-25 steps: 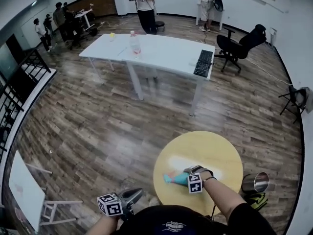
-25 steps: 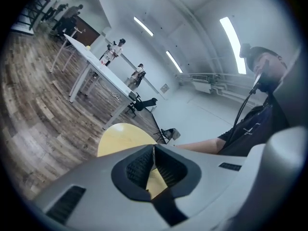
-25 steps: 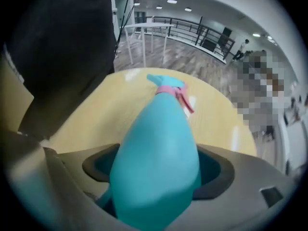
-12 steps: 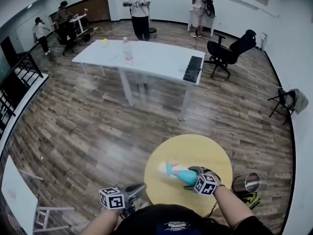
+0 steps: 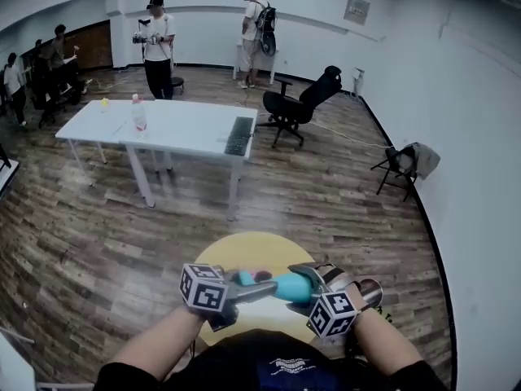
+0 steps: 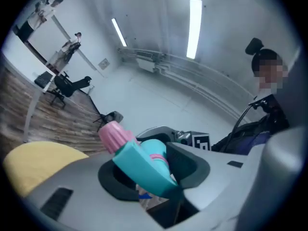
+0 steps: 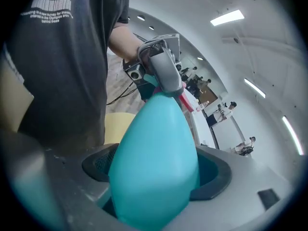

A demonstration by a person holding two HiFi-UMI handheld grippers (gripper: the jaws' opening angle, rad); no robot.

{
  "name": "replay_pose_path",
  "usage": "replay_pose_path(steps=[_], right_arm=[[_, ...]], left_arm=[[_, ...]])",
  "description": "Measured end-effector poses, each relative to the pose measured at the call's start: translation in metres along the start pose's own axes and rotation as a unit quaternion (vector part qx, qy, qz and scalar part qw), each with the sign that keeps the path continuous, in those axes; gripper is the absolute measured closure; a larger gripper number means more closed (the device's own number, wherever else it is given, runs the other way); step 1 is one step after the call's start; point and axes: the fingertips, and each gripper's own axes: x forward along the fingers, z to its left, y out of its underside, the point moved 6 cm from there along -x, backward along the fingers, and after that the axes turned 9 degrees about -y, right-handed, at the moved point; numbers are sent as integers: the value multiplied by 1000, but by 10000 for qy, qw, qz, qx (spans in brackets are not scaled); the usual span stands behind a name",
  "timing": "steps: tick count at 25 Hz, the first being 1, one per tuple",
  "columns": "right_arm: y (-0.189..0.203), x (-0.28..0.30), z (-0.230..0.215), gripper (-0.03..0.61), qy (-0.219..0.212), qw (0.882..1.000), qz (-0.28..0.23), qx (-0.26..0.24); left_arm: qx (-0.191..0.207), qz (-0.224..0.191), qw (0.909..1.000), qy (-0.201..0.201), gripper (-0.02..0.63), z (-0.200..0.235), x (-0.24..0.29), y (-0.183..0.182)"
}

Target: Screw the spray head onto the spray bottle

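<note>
Dark shirt (image 7: 62, 47), near, right gripper view: white print "FANTASTIC" at the top, with a barcode-style block below it. Finer line under the block too small to read. Same shirt in head view, at near bottom edge: small white emblem, illegible. Framed wall sign (image 5: 356, 10), far wall, right of centre: content too small to make out. Left gripper (image 5: 262, 286) and right gripper (image 5: 303, 290): cubes carrying square black-and-white markers, patterns only. One such marker also in left gripper view, again pattern only.
</note>
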Motion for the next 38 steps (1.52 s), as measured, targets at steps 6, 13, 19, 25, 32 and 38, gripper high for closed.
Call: replay_pose_path(steps=[6,13,19,25,32,38], right_arm=[[8,-31,28,151,-224,9992,-321,85],[1,-29,35,172,-430,9971,-630,-8],[-5,-20,25,169,-504,9958,-741,188],[46,-17,23,166,-434,9931,-565,926],[-6,-8,23,164,-477,9978,-454,105],[-7,-6,25,169,-729,9959,-533,-36]], left_arm=[[1008,410,9940,-75,417,-48,16,10],[2306,601,9692,-619,417,-73,8,18],[410,-189,9961,-764,305,-49,-25,13],[-2183,-2172,9472,-892,192,12,-129,35],[-619,-710,9936,-617,198,-21,-51,28],[1716,375,9801,-921,433,-55,-14,22]])
